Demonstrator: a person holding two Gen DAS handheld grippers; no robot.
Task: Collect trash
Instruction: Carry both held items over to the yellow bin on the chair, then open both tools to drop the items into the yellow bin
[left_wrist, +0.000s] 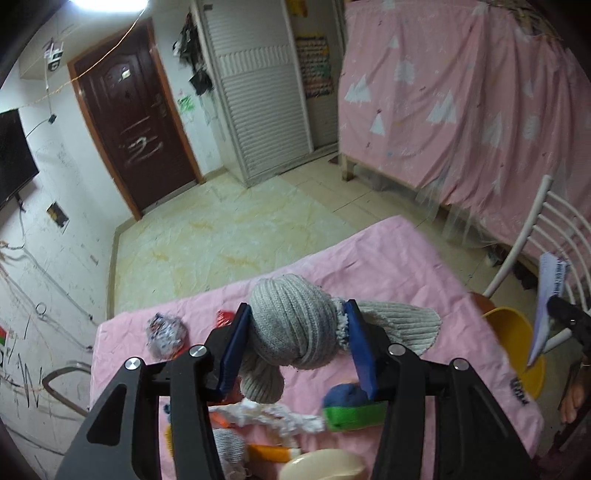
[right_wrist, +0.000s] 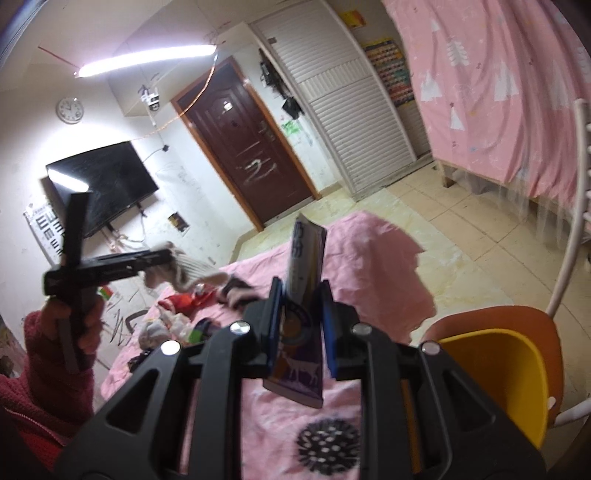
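**Both grippers loaded above the pink table**

My left gripper (left_wrist: 297, 334) is clamped on a grey knitted sock (left_wrist: 291, 325), its blue pads (left_wrist: 234, 347) pressing in from both sides. The sock bulges up between them and a ribbed part trails off to the right of the fingers. It hangs lifted over the pink tablecloth (left_wrist: 388, 258). Just below this gripper lie a twisted strip of white paper (left_wrist: 273, 413), a blue and green rolled item (left_wrist: 351, 406) and an orange piece (left_wrist: 269, 452). Ahead and to the left sits a crumpled printed wrapper (left_wrist: 165, 332), with a red scrap (left_wrist: 224, 318) beside it.

My right gripper (right_wrist: 301, 325) is closed on a flat purple packet (right_wrist: 304, 325), which stands nearly upright between the fingers, its top poking out ahead of the tips and its lower end hanging back toward me. To the right of this gripper, just beside the table edge, is a yellow bin (right_wrist: 495, 373) nested against an orange chair (right_wrist: 517, 319). Far off to the left I can see my other gripper, blurred, with the sock in it
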